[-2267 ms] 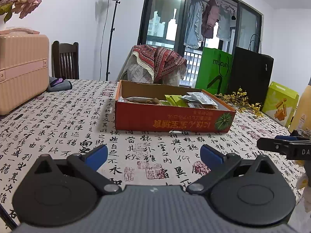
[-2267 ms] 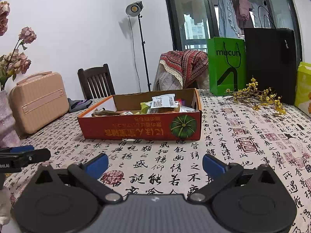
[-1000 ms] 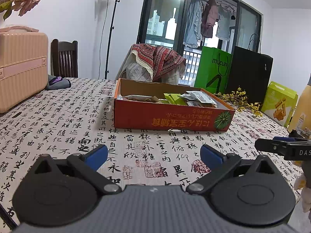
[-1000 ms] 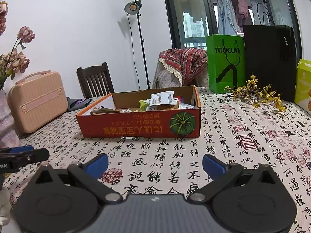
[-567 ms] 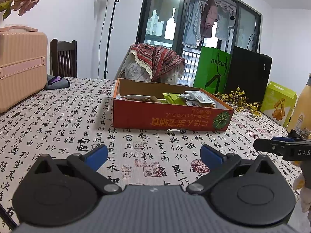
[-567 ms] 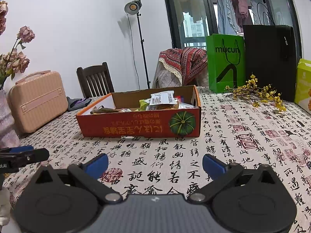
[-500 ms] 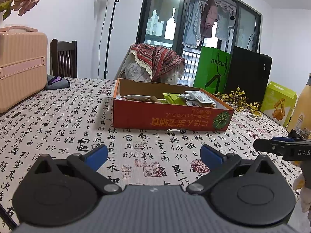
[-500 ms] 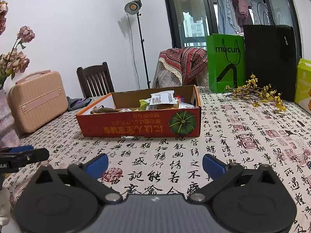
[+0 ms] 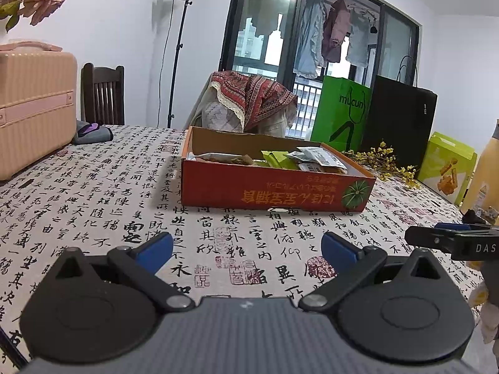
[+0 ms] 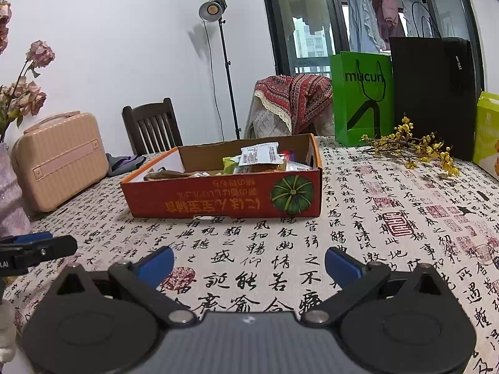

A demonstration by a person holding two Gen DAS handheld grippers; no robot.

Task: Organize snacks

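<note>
Both cameras sat low over the tablecloth (image 9: 93, 187), each looking forward along its own spread blue-tipped fingers. The left wrist view faced the red snack box (image 9: 274, 190) from its left front, fairly near; the right wrist view faced the same box (image 10: 224, 199) from its right front. Each caught the other gripper at its frame edge: the right gripper (image 9: 449, 240) and the left gripper (image 10: 34, 249). Both shared the box, green bag and floor lamp.
</note>
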